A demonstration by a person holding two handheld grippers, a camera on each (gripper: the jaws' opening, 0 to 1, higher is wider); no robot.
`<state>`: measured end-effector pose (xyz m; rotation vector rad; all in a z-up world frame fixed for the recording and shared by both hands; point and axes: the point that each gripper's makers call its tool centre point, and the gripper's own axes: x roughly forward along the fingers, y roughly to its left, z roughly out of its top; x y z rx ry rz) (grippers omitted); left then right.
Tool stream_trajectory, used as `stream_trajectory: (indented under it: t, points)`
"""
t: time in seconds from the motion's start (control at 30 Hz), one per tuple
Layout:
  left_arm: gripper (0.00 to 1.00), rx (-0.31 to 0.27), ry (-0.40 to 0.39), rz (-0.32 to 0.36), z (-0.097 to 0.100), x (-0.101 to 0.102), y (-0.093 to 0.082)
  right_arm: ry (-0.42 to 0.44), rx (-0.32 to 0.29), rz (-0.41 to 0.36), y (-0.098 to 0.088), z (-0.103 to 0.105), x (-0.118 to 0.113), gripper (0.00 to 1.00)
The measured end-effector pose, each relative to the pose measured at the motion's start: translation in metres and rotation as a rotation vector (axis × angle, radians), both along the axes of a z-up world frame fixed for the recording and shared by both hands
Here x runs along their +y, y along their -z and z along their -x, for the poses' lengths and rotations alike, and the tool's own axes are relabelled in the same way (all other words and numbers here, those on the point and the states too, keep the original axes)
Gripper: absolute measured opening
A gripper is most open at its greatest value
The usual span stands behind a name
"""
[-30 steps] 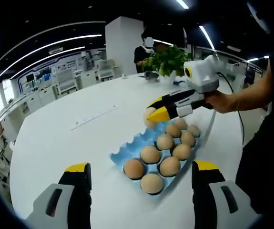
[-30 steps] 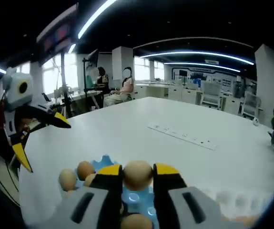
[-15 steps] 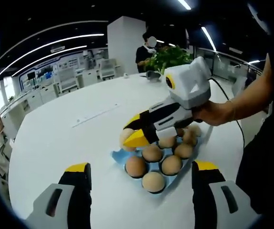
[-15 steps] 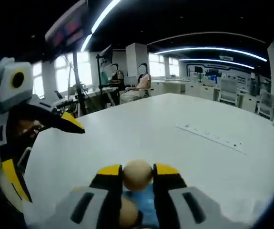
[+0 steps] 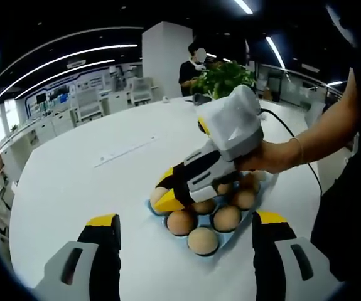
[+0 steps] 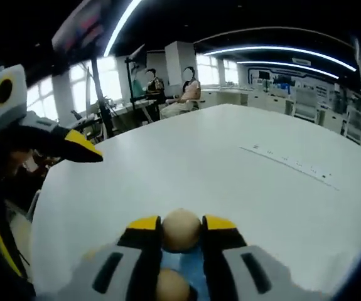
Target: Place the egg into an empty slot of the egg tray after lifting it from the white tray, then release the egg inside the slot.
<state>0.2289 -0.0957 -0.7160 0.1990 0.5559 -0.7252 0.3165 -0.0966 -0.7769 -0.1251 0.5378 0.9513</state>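
- In the right gripper view, the right hand-held gripper (image 6: pixel 181 229) was pinching an egg (image 6: pixel 181 229) between its two yellow-tipped jaws, one jaw against each side of the shell.
- Under that egg, the same view showed a strip of the blue egg tray (image 6: pixel 181 266) and the top of another egg (image 6: pixel 171 286) between the jaws.
- In the left gripper view, the right hand-held gripper (image 5: pixel 165 199) came in from the right, held by a person's hand (image 5: pixel 265 160), its tips low over the near-left corner of the egg tray (image 5: pixel 230 230).
- The held egg (image 5: pixel 159 195) sat at that corner, at or just above a slot; whether it touched the tray could not be told.
- The tray lay on the white round desk (image 5: pixel 73 188), with other eggs (image 5: pixel 203 240) filling the slots that showed, partly hidden behind the right hand-held gripper.
- The left hand-held gripper (image 5: pixel 186 248) stood spread wide with nothing between its jaws, held back from the tray on its near side.
- In the right gripper view, the left hand-held gripper (image 6: pixel 36 182) appeared at the left edge, its jaws well apart.
- A white power strip (image 5: pixel 125 153) lay on the desk well beyond the tray, and a green potted plant (image 5: pixel 223 76) stood at the far edge.
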Motion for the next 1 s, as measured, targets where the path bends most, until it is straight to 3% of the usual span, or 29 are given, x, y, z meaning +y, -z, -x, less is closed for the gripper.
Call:
stream_trajectory:
  t: [0.03, 0.4, 0.63, 0.87, 1.0]
  points:
    - [0.88, 0.001, 0.001, -0.002, 0.000, 0.000, 0.000, 0.004, 0.021, -0.001, 0.002, 0.001, -0.001, 0.25]
    - [0.88, -0.007, 0.009, -0.002, 0.002, -0.005, -0.002, -0.030, 0.000, 0.011, 0.000, 0.006, -0.001, 0.26]
    - [0.87, -0.011, 0.002, -0.009, 0.006, -0.004, -0.005, -0.014, 0.010, -0.001, -0.005, 0.013, -0.015, 0.27]
    - [0.88, -0.014, 0.005, -0.012, 0.008, -0.006, -0.006, 0.022, -0.036, -0.034, -0.024, 0.012, -0.044, 0.27]
    - [0.88, -0.017, 0.009, -0.012, 0.008, -0.009, -0.007, 0.091, -0.046, -0.041, -0.029, 0.007, -0.076, 0.27]
